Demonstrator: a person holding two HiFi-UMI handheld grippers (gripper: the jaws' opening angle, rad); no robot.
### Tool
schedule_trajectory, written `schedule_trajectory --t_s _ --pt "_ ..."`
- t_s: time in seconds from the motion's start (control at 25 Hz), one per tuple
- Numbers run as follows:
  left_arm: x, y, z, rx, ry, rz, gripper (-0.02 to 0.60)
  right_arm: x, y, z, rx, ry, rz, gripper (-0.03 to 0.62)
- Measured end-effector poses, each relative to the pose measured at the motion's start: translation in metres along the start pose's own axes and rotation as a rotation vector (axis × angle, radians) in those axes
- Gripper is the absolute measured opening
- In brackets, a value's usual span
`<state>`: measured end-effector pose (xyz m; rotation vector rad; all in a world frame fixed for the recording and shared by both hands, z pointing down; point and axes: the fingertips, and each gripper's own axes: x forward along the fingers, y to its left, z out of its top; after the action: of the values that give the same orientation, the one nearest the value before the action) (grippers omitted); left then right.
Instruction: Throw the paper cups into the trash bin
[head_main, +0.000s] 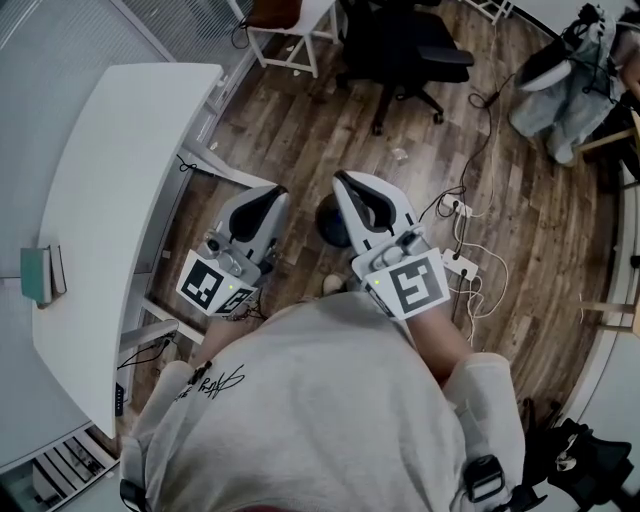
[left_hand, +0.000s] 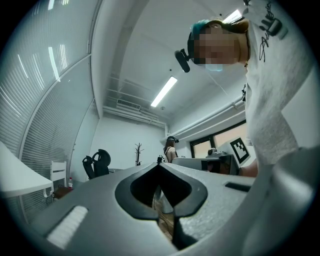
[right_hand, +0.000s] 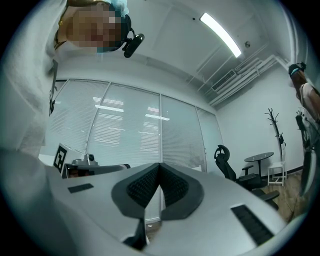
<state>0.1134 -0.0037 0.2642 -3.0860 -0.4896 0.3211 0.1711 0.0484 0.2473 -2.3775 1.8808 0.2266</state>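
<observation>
Left gripper (left_hand: 160, 163) and right gripper (right_hand: 159, 164) hold jaws clenched, empty; cup (head_main: 400, 153) lies well beyond.

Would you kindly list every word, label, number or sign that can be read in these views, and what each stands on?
No text here can be read.
Black script on the person's shirt: too scrawled and small to read.
Square markers on the left gripper and right gripper: coded patterns, no letters.
Book on the white table: no print shows.
</observation>
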Motion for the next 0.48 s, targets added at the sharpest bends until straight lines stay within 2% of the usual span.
schedule_trajectory --t_s 0.48 --pt "-0.0017 0.0023 0.0014 -0.005 -0.005 -0.009 0.004 0.005 0.0053 -0.0026 -0.005 0.006 0.009 0.009"
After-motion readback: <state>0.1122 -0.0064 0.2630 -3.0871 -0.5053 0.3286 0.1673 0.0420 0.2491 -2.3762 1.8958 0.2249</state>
